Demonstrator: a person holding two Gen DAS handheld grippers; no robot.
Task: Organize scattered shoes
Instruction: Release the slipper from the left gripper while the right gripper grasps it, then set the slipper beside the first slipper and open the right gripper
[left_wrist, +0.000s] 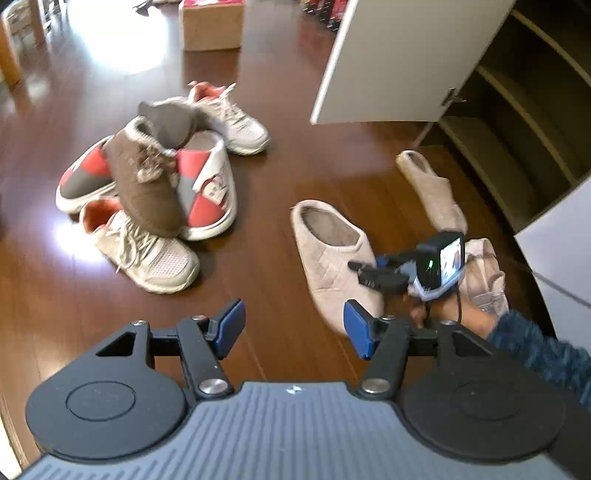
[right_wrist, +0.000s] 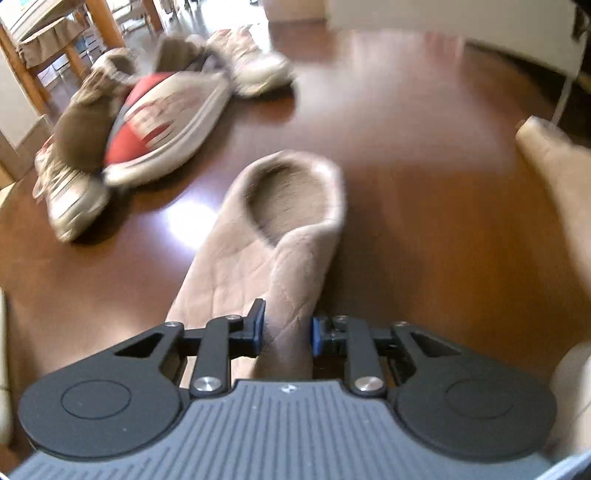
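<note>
A beige quilted slipper (left_wrist: 328, 251) lies on the wooden floor; in the right wrist view it (right_wrist: 266, 236) runs away from the camera, toe between my fingers. My right gripper (right_wrist: 287, 332) is shut on its toe part; it also shows in the left wrist view (left_wrist: 364, 271). A second beige slipper (left_wrist: 432, 188) lies to the right, near the cabinet. My left gripper (left_wrist: 295, 328) is open and empty above the floor, just left of the held slipper. A pile of sneakers (left_wrist: 155, 177), brown, red-and-white and cream, lies to the left.
An open shoe cabinet (left_wrist: 517, 110) with slanted shelves and a white door (left_wrist: 399, 59) stands at the right. A cardboard box (left_wrist: 212, 24) sits at the back. Wooden table legs and chairs (right_wrist: 55, 48) stand far left.
</note>
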